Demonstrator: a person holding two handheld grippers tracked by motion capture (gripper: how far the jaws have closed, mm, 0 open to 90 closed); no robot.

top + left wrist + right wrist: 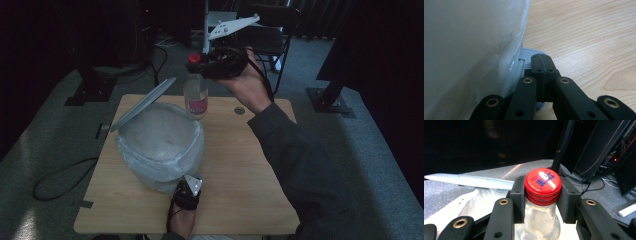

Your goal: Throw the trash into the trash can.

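Nearest the high camera, at the table's (240, 200) front edge, the left gripper (188, 192) rests low against the foot of a round bin (160, 150) lined with a pale plastic bag. Seen from the left gripper view, its two black jaws are pressed flat together with nothing between them, their tips over a small grey ribbed piece (527, 53) at the bin's base; it may be a pedal, though that is hard to confirm. One grey lid (145, 102) stands tilted up at the bin's far left side, so the bin is open.

Farther back, just behind the bin, one clear plastic bottle (196, 95) with a pink label stands upright on the table. Its red cap (543, 183) is still on. A person's right hand holds the right gripper (199, 62) at the bottle's top, and the right gripper view shows the jaws pinching the cap from both sides.

Judging by this, the work is at an early stage: the bin is open and the bottle gripped, but the bottle is not yet lifted or in the bin.

Count: one bin, one lid, one bottle, one cap, two grippers.
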